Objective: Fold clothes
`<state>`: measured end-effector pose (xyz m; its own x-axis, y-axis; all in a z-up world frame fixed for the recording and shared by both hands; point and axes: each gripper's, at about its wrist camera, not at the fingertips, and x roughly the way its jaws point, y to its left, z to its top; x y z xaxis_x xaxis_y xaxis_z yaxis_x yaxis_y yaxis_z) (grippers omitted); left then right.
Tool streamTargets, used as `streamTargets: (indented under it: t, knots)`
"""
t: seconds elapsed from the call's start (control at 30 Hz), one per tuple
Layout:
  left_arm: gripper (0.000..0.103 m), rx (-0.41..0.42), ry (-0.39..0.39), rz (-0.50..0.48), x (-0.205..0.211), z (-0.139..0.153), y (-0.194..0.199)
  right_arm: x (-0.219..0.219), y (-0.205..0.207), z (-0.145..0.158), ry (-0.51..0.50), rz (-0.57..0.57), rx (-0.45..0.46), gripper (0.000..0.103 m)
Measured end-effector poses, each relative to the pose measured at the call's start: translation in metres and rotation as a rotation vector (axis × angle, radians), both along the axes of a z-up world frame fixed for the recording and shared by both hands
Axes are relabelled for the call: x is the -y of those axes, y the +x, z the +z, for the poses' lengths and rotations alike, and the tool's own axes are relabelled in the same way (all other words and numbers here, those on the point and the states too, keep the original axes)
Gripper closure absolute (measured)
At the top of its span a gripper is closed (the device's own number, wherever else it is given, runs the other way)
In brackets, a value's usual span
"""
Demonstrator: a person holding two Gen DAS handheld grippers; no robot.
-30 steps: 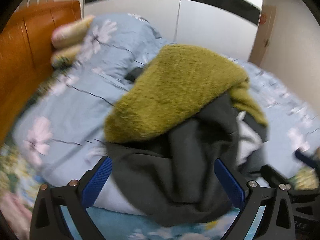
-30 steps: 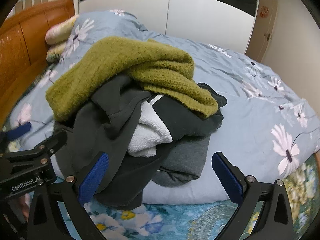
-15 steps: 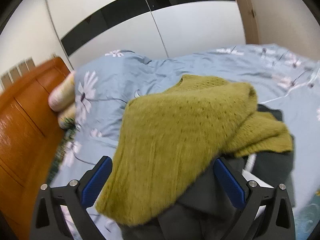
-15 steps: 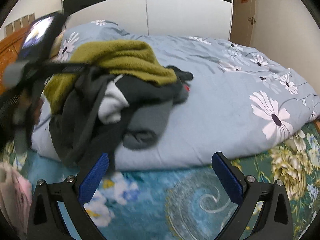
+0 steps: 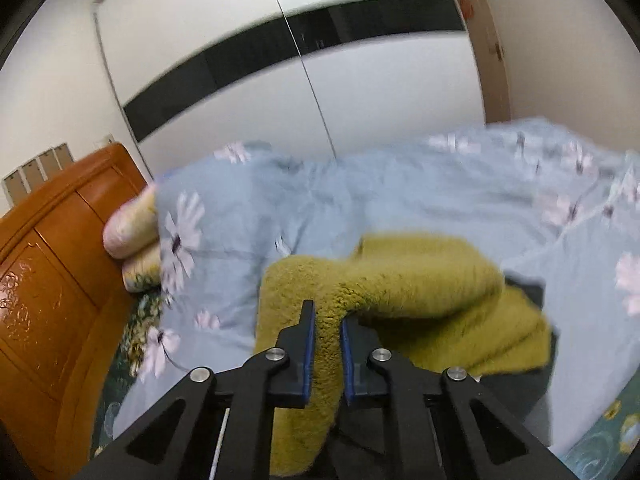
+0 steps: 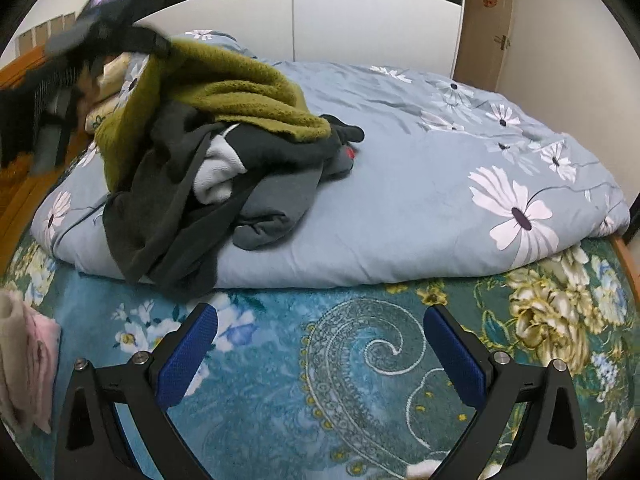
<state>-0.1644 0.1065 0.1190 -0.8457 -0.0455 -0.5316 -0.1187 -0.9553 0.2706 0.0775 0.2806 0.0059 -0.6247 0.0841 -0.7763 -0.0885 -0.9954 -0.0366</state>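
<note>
My left gripper (image 5: 328, 322) pinches fold of green sweater (image 5: 420, 280), atop dark clothes (image 6: 192, 200) on blue quilt (image 6: 420, 200). My right gripper (image 6: 320, 344) spread wide, holding nothing, over floral sheet (image 6: 360, 360).

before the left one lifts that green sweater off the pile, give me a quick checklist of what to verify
1. Left gripper shut on the olive sweater: ok, a fold sits between its fingers.
2. Grip depth: cannot tell, the picture is blurred.
3. Sweater free of the dark garments beneath: not ok, it still drapes over them.
4. Right gripper open and unloaded: ok, it is over the teal floral blanket.
5. Clear spot to lay the sweater: ok, the blue quilt right of the pile is bare.
</note>
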Motion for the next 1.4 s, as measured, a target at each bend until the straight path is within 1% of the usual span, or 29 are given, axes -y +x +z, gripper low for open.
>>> streamTargets:
  t: [0.07, 0.13, 0.17, 0.23, 0.3, 0.33, 0.4, 0.43, 0.5, 0.6, 0.63, 0.67, 0.77, 0.83, 0.9, 0.93, 0.97, 1.03, 1.07, 1.13, 1.2, 1.23, 1.27, 1.33, 1.4]
  knots:
    - [0.091, -0.065, 0.05, -0.027, 0.006, 0.034, 0.016, 0.002, 0.004, 0.008, 0.011, -0.005, -0.005, 0.0]
    - [0.091, -0.122, 0.111, -0.081, 0.011, 0.068, 0.041, 0.003, 0.008, 0.018, 0.01, -0.02, -0.018, 0.0]
    - [0.091, -0.142, 0.156, -0.12, 0.016, 0.086, 0.058, 0.004, 0.012, 0.024, 0.005, -0.031, -0.03, 0.0]
    - [0.091, -0.171, 0.216, -0.187, 0.022, 0.109, 0.091, 0.006, 0.019, 0.036, -0.004, -0.053, -0.053, 0.0]
    - [0.091, -0.172, 0.272, -0.274, 0.028, 0.119, 0.131, 0.008, 0.029, 0.047, -0.02, -0.079, -0.079, 0.0]
    - [0.091, -0.166, 0.297, -0.314, 0.03, 0.119, 0.151, 0.008, 0.037, 0.05, -0.035, -0.098, -0.089, 0.0]
    - [0.091, -0.128, 0.312, -0.38, 0.03, 0.105, 0.189, 0.008, 0.052, 0.055, -0.064, -0.136, -0.109, 0.0]
    - [0.091, -0.097, 0.319, -0.401, 0.029, 0.092, 0.207, 0.006, 0.061, 0.051, -0.065, -0.153, -0.096, 0.0]
    - [0.091, 0.005, 0.343, -0.432, 0.026, 0.054, 0.239, 0.001, 0.079, 0.042, -0.067, -0.186, -0.068, 0.0]
    - [0.091, 0.22, 0.405, -0.456, 0.017, -0.017, 0.284, -0.005, 0.105, 0.029, -0.069, -0.237, -0.026, 0.0]
    - [0.091, 0.275, 0.42, -0.45, 0.014, -0.038, 0.298, -0.007, 0.114, 0.024, -0.07, -0.253, -0.012, 0.0]
    - [0.091, 0.357, 0.431, -0.447, 0.01, -0.065, 0.314, -0.009, 0.123, 0.02, -0.071, -0.27, 0.002, 0.0]
    - [0.091, 0.456, 0.422, -0.445, -0.001, -0.103, 0.35, -0.016, 0.15, 0.006, -0.074, -0.32, 0.043, 0.0]
    - [0.091, 0.499, 0.427, -0.415, -0.003, -0.121, 0.36, -0.02, 0.167, -0.003, -0.075, -0.353, 0.071, 0.0]
    - [0.09, 0.56, 0.427, -0.361, -0.001, -0.143, 0.355, -0.024, 0.185, -0.011, -0.077, -0.386, 0.099, 0.0]
    - [0.09, 0.589, 0.432, -0.33, 0.002, -0.152, 0.351, -0.024, 0.186, -0.013, -0.084, -0.39, 0.105, 0.0]
    - [0.087, 0.618, 0.456, -0.312, 0.006, -0.161, 0.348, -0.022, 0.188, -0.012, -0.092, -0.387, 0.105, 0.0]
    - [0.086, 0.652, 0.487, -0.294, 0.012, -0.165, 0.346, -0.018, 0.187, -0.011, -0.089, -0.37, 0.1, 0.0]
    - [0.085, 0.655, 0.505, -0.3, 0.016, -0.163, 0.349, -0.013, 0.184, -0.01, -0.094, -0.353, 0.1, 0.0]
    - [0.081, 0.654, 0.514, -0.312, 0.025, -0.157, 0.357, -0.005, 0.177, -0.008, -0.105, -0.32, 0.1, 0.0]
    - [0.074, 0.661, 0.527, -0.3, 0.043, -0.151, 0.366, 0.006, 0.166, -0.008, -0.134, -0.281, 0.101, 0.0]
    - [0.067, 0.665, 0.564, -0.293, 0.055, -0.15, 0.37, 0.011, 0.16, -0.009, -0.148, -0.261, 0.101, 0.0]
    - [0.054, 0.669, 0.6, -0.285, 0.068, -0.149, 0.374, 0.017, 0.154, -0.008, -0.16, -0.245, 0.101, 0.0]
    - [0.041, 0.637, 0.655, -0.255, 0.091, -0.147, 0.383, 0.03, 0.141, -0.01, -0.188, -0.214, 0.103, 0.0]
    - [0.041, 0.587, 0.647, -0.21, 0.113, -0.143, 0.385, 0.045, 0.127, -0.012, -0.22, -0.183, 0.107, 0.0]
